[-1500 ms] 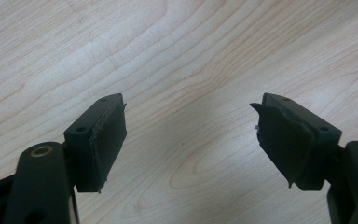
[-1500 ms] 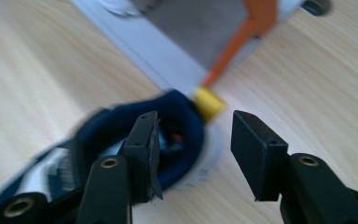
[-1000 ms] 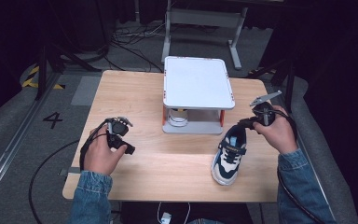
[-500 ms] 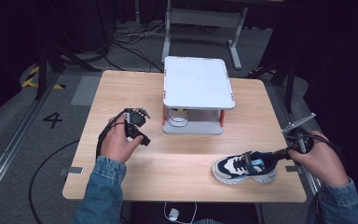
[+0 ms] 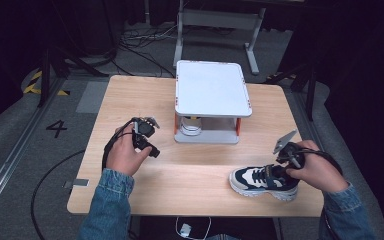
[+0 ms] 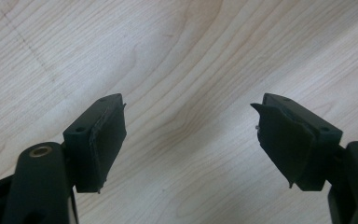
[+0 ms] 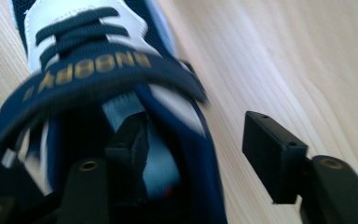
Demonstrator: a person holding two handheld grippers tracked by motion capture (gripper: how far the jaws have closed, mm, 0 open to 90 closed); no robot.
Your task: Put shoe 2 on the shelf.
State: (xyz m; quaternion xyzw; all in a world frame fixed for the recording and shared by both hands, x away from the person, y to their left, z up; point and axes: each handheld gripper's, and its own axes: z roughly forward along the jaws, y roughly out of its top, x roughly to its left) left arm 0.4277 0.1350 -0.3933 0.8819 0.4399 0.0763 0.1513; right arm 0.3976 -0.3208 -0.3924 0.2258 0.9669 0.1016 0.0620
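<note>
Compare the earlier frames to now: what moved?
The right gripper carried the sneaker from beside the white stand to the table's near right edge, laid it crosswise, and its jaws have just been opening around the collar. Left gripper shifted slightly inward, open.

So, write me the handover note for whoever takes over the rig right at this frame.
Right tongs: jaws have just been opening and now straddle the collar wall of the sneaker, one inside, one outside, pads off it.
Left tongs: open, holding nothing, over bare table.
Sneaker sits on its sole at the table's front right, toe pointing left, in front of the white stand.
Done: sneaker set down and released.
Left: draw the right tongs clear.
</note>
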